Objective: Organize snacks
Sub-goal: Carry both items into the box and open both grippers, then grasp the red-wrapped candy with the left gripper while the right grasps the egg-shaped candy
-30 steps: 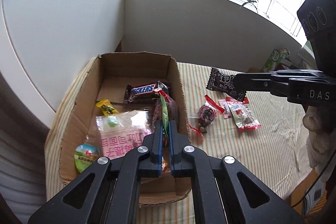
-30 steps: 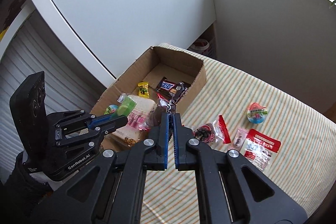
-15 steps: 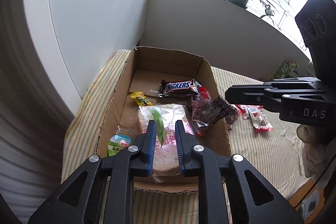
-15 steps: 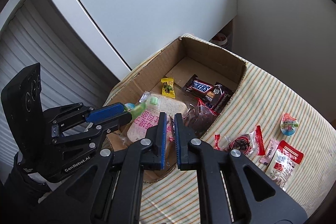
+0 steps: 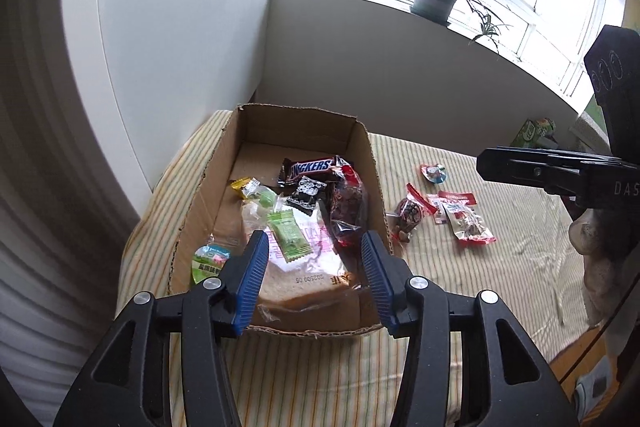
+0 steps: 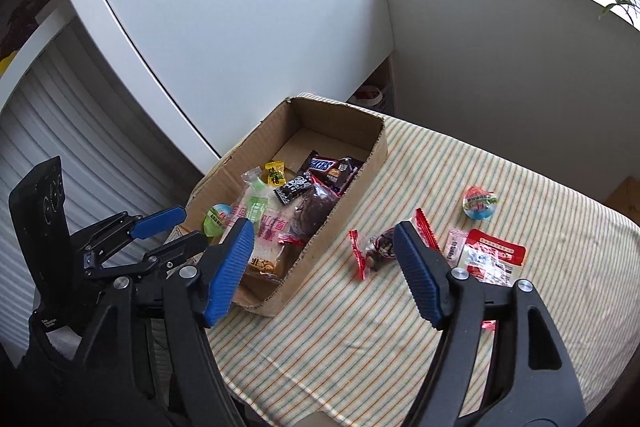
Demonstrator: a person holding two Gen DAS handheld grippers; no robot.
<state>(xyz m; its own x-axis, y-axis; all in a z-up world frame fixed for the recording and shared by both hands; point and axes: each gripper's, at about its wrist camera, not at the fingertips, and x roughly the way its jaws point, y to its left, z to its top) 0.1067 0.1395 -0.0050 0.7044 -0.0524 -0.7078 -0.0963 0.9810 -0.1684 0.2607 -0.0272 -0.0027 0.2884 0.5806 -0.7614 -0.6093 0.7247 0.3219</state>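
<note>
Cardboard box (image 5: 362, 135) held most snacks | left gripper (image 5: 314, 281), right gripper (image 6: 324, 269): just spread apart, empty | red-ended candy (image 6: 374, 247) left on striped cloth (image 6: 460, 163) | risk: slippery wrapper escaping pinch

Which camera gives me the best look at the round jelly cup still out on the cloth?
Right wrist: the jelly cup lies clear and fairly large on the striped cloth. The left wrist view shows it small and far off.

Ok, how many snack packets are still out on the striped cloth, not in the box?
4: a red-ended twist candy nearest the cardboard box, a small pink sachet, a red-and-clear packet beside it, and a round jelly cup farther back. The right gripper may hide others.
</note>
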